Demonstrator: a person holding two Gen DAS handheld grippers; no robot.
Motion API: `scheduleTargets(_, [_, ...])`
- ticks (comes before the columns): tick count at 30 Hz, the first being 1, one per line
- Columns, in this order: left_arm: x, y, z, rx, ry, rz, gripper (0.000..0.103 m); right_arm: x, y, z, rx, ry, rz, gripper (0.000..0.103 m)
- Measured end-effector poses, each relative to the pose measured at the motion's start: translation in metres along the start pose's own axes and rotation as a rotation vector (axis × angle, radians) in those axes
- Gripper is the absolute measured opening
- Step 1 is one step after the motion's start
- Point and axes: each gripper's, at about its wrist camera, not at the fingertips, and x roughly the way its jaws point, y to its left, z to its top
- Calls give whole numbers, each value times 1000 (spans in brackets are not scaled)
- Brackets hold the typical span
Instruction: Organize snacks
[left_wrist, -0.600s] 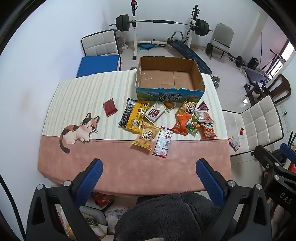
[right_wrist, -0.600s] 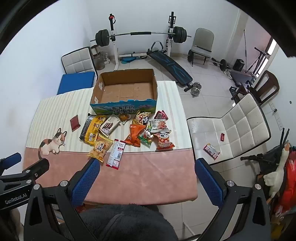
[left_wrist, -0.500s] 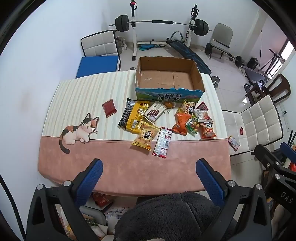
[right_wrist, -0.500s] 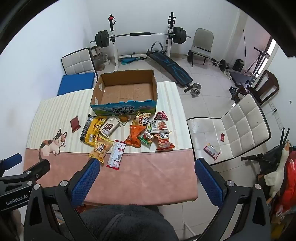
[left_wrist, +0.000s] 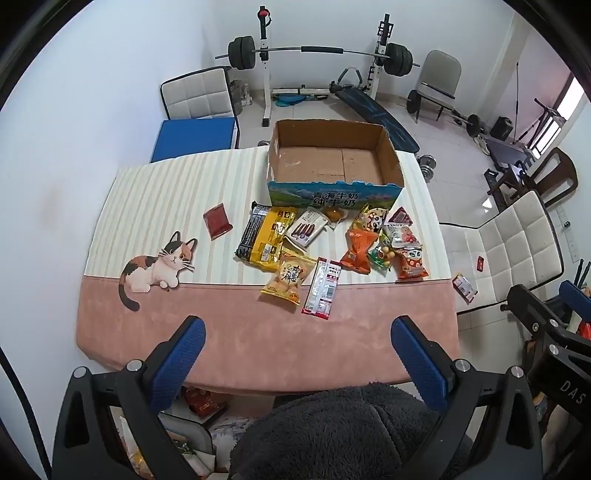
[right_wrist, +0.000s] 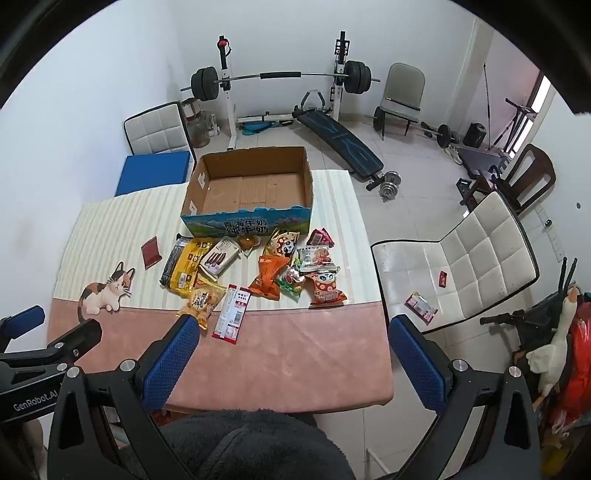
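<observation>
We read "GenRobot.AI" on the body of the left gripper (right_wrist: 22, 328) where it enters the right wrist view, and "DAS" on the right gripper (left_wrist: 570, 295) at the edge of the left wrist view. The cardboard box (left_wrist: 334, 164) carries a blue printed front panel with large Chinese characters; we cannot read the smaller print. Its top is open and its brown floor is bare.

The snacks lie in a loose cluster on the table (left_wrist: 258, 343), just in front of the box:
- a yellow packet (left_wrist: 273, 238) overlapping a black packet (left_wrist: 251, 230);
- a white pack picturing dark sticks (left_wrist: 308, 230), its label too small to read;
- a round-biscuit bag (left_wrist: 290, 277) with Chinese characters;
- a long red-and-white sachet (left_wrist: 323, 288) bearing a barcode;
- an orange bag (left_wrist: 356, 249);
- two panda-print packs (left_wrist: 371, 218), (left_wrist: 410, 260).

A dark red sachet (left_wrist: 218, 225) lies apart to the left, near the printed cat (left_wrist: 159, 266) on the table cover.

In each wrist view we see both blue-padded fingers spread wide, with nothing between them. Both grippers hang above the near, pink edge of the table, well apart from the snacks.
</observation>
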Motion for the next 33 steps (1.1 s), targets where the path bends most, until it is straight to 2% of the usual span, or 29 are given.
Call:
scheduleTargets(10, [-7,-6,1,14,-26,-8,103,-5,-6,0,5,-14,-6,103])
scheduleTargets(33, [-9,-13,1,16,-33,-6,103,-6,-7,4,-1,-13,1,103])
